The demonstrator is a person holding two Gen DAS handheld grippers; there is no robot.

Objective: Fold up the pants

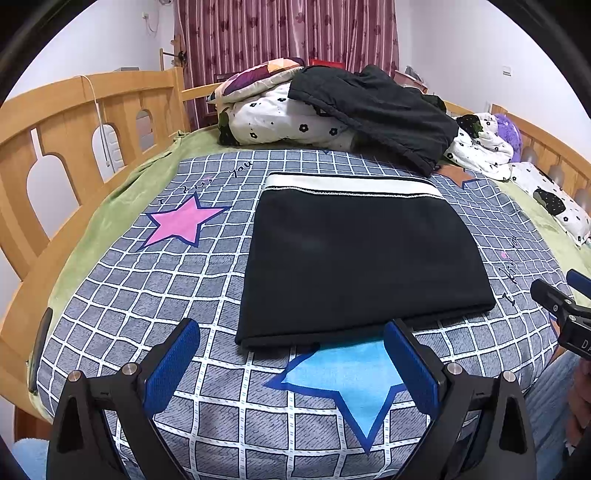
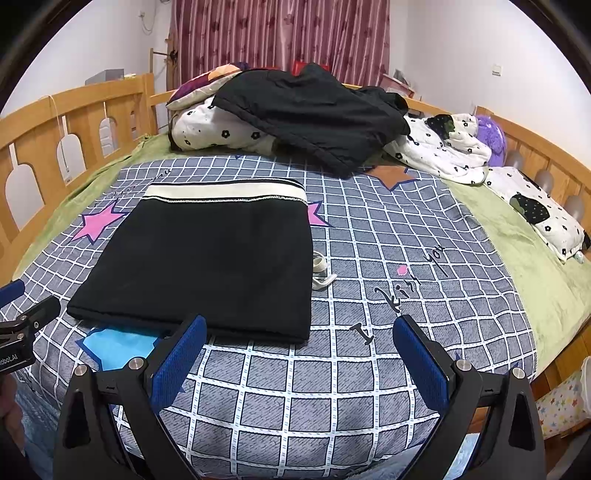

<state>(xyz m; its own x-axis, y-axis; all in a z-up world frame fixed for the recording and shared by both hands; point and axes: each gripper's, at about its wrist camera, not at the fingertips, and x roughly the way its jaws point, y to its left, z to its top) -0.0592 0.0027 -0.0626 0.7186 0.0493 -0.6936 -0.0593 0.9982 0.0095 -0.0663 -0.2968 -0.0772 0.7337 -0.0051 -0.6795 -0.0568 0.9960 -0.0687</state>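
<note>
Grippers first, nearest the lens. Left gripper (image 1: 291,354): jaws spread wide, nothing between them, blue pads (image 1: 173,365) hanging just short of the near folded edge of the pants (image 1: 354,258). Right gripper (image 2: 299,354): jaws likewise wide apart and empty, sitting off the pants' near right corner, over bare checked bedspread (image 2: 406,229).

Pants lie flat on the bedspread, straight ahead of both claws, already a tidy black rectangle. Fold edge is toward the grippers, white waistband (image 1: 351,182) on the far side, so the long axis runs away from the person. The left claw's line crosses the near edge; the right claw points mostly past the right side edge. Left looks the nearer of the two.

A white drawstring (image 2: 321,273) pokes out at the right side edge, on the right gripper's side.

Beyond: loose dark clothing (image 1: 373,107) heaped on a flowered quilt (image 1: 280,118), then curtain (image 1: 288,33).

Judgement: folding looks about done, or one more fold remains, near edge carried to the waistband.
</note>
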